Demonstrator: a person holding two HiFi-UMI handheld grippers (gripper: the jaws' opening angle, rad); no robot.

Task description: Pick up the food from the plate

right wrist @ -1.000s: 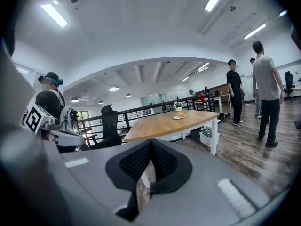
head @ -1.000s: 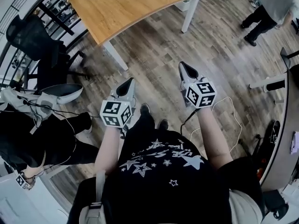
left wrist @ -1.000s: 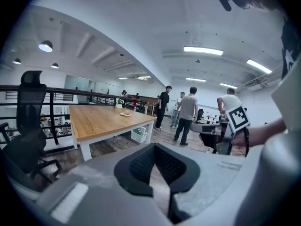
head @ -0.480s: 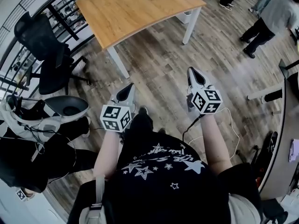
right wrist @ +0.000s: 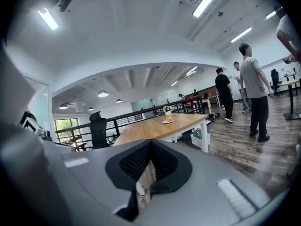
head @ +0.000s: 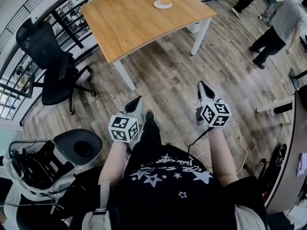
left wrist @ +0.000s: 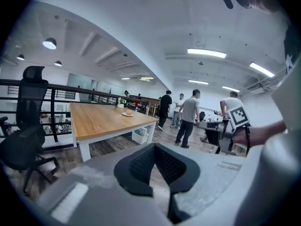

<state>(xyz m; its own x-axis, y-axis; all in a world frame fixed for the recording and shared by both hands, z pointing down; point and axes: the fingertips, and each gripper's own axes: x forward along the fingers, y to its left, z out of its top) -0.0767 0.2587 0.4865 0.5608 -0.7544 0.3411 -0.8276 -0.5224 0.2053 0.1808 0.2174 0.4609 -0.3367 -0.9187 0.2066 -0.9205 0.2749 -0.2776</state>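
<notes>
A small white plate (head: 163, 4) with a round orange-brown piece of food (head: 165, 1) stands on the far part of a wooden table (head: 129, 23). Both grippers hang over the wooden floor, well short of the table. My left gripper (head: 136, 102) is shut and empty, and so is my right gripper (head: 203, 86). In the left gripper view the shut left gripper (left wrist: 154, 146) points toward the table (left wrist: 101, 120) and the distant plate (left wrist: 127, 113). In the right gripper view the shut right gripper (right wrist: 150, 142) faces the table (right wrist: 155, 129) and the plate (right wrist: 168, 121).
A black office chair (head: 48, 56) stands left of the table by a railing (head: 57, 18). A grey and white device (head: 72, 150) sits at lower left. Several people (head: 280, 20) stand at upper right. A desk (head: 293, 143) borders the right edge, with a white cable (head: 237, 128) on the floor.
The table has come further into the head view and the plate with food now shows. Both grippers stay shut and empty, a little lower in the picture. The dark-clothed figure at left has gone.
</notes>
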